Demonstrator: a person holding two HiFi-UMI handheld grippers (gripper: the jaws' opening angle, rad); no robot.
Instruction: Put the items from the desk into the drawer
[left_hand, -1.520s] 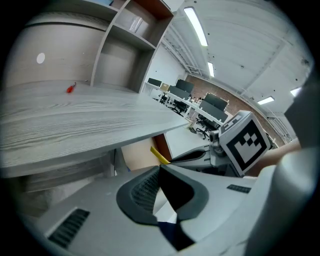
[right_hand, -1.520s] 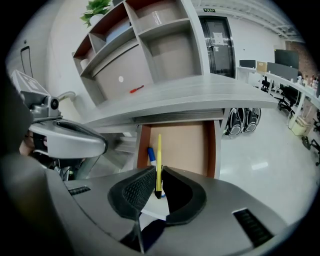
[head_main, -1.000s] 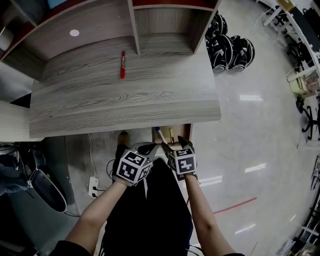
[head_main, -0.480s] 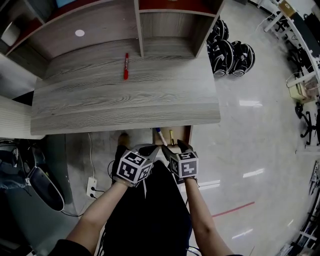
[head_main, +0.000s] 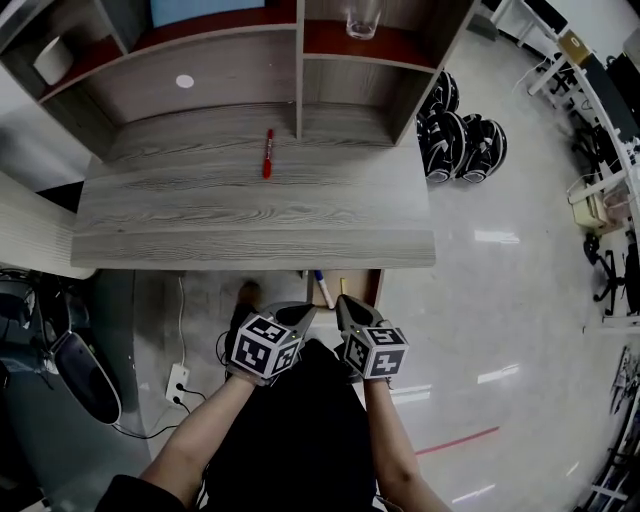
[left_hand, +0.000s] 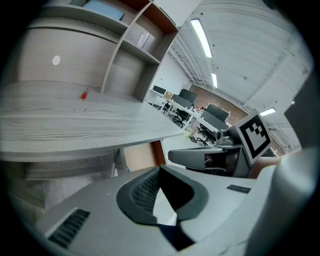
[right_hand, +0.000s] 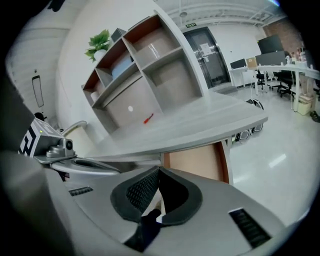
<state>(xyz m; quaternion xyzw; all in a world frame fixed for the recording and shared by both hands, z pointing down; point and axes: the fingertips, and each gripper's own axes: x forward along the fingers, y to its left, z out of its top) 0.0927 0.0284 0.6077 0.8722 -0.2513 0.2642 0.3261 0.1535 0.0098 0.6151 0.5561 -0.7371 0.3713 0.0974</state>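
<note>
The worktop (head_main: 250, 215) is nearly cleared, the open drawer (head_main: 371, 285) beneath already holds two pens (head_main: 322, 288), the left gripper (head_main: 306, 313) and right gripper (head_main: 343, 301) hang over it with fingers pinched empty, the right's just closed, and one red pen (head_main: 267, 153) remains by the shelf divider.

Open-plan office. Up front, a wood-grain desk (head_main: 250, 210) with shelf hutch (head_main: 300, 60); behind, rows of workstations (left_hand: 197, 114) and black swivel chairs (right_hand: 285, 81) on a glossy pale floor (head_main: 500, 250). Long strip lights (left_hand: 201, 37) overhead.
</note>
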